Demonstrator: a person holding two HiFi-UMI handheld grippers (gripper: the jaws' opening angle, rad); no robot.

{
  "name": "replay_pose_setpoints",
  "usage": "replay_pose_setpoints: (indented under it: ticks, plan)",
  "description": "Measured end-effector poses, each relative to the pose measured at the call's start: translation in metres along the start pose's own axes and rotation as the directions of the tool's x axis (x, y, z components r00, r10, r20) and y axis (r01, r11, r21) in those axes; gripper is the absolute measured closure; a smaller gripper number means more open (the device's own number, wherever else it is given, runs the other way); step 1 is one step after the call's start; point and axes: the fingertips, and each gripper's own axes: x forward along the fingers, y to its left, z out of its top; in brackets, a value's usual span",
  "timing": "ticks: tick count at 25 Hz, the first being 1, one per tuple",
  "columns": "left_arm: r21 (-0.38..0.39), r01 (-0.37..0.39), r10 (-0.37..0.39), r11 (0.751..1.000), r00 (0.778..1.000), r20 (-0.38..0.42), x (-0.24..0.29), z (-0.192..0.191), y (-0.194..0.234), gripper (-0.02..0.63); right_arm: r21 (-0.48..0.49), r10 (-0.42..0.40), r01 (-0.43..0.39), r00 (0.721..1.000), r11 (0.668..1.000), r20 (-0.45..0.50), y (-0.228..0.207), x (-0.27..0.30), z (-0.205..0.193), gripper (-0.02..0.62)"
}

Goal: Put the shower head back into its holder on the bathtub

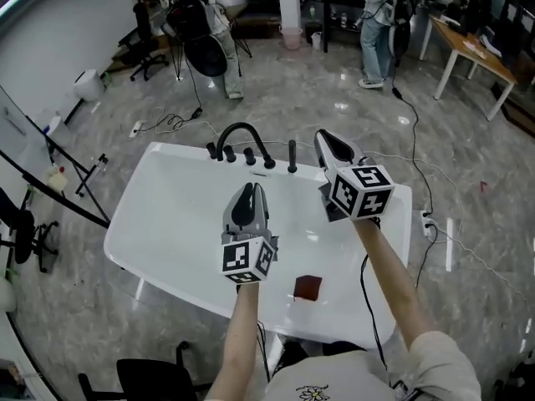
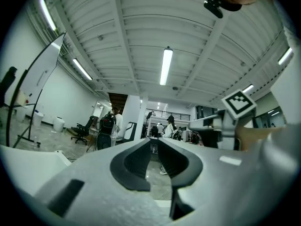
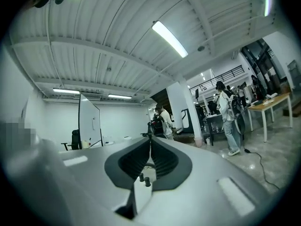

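Observation:
The white bathtub (image 1: 167,215) lies below me in the head view. A black arched faucet (image 1: 242,136) and black knobs stand on its far rim. Beside them stands a slim black upright piece (image 1: 292,155), which may be the shower head in its holder; I cannot tell for sure. My left gripper (image 1: 249,188) hovers high over the tub's middle, its jaws a narrow slit apart with nothing between them (image 2: 154,142). My right gripper (image 1: 323,135) is raised over the tub's right side, jaws shut and empty (image 3: 150,140). Both point about level into the room.
A dark red square (image 1: 308,287) rests on the tub's near rim. Cables (image 1: 171,122) trail on the marble floor behind the tub. People (image 1: 205,23) stand farther back, with office chairs, a wooden table (image 1: 472,53) at right and a stand (image 1: 50,153) at left.

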Motion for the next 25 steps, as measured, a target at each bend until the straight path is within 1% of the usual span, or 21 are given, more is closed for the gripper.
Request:
replay_pose_setpoints:
  ticks: [2,3,5,7,9,11,13,16,19,22,25]
  plan:
    - [-0.007,-0.009,0.009,1.000,1.000,-0.003,-0.018,0.019,-0.019,0.594,0.046,0.004,-0.005,1.000,0.999,0.016,0.018,-0.049,0.011,0.598]
    - [-0.002,0.002,-0.002,1.000,1.000,-0.010,-0.028,0.024,-0.032,0.611,0.068,0.013,-0.015,1.000,0.998,0.026,0.026,-0.074,0.012,0.598]
    - [0.014,0.045,-0.044,0.999,0.999,-0.022,-0.051,0.028,-0.061,0.611,0.091,0.023,-0.025,0.999,0.996,0.030,0.041,-0.123,0.007,0.600]
    - [0.031,0.089,-0.088,0.996,0.996,-0.028,-0.072,0.027,-0.088,0.611,0.089,0.005,-0.007,1.000,0.996,0.017,0.048,-0.163,-0.005,0.601]
    - [0.045,0.122,-0.120,0.992,0.992,-0.039,-0.089,0.020,-0.105,0.611,0.102,-0.021,0.021,1.000,0.995,-0.004,0.052,-0.193,-0.022,0.601]
    - [0.058,0.152,-0.148,0.987,0.987,-0.071,-0.106,0.006,-0.116,0.611,0.128,-0.028,0.031,0.999,0.991,-0.029,0.060,-0.216,-0.043,0.601]
    - [0.068,0.180,-0.172,0.981,0.979,-0.107,-0.119,-0.007,-0.123,0.611,0.137,-0.026,0.034,0.998,0.990,-0.057,0.069,-0.234,-0.062,0.601]
    - [0.074,0.195,-0.186,0.978,0.976,-0.116,-0.129,-0.010,-0.127,0.611,0.143,-0.036,0.047,0.996,0.989,-0.076,0.079,-0.247,-0.075,0.600]
    - [0.077,0.196,-0.186,0.978,0.976,-0.116,-0.136,-0.011,-0.128,0.611,0.119,-0.049,0.056,0.997,0.991,-0.061,0.086,-0.256,-0.076,0.594]
    - [0.083,0.195,-0.184,0.977,0.975,-0.121,-0.140,-0.012,-0.130,0.611,0.077,-0.048,0.053,0.997,0.996,-0.064,0.090,-0.258,-0.072,0.594]
    - [0.084,0.182,-0.171,0.980,0.978,-0.116,-0.140,-0.009,-0.129,0.611,0.056,-0.041,0.044,0.998,0.997,-0.058,0.089,-0.256,-0.066,0.594]
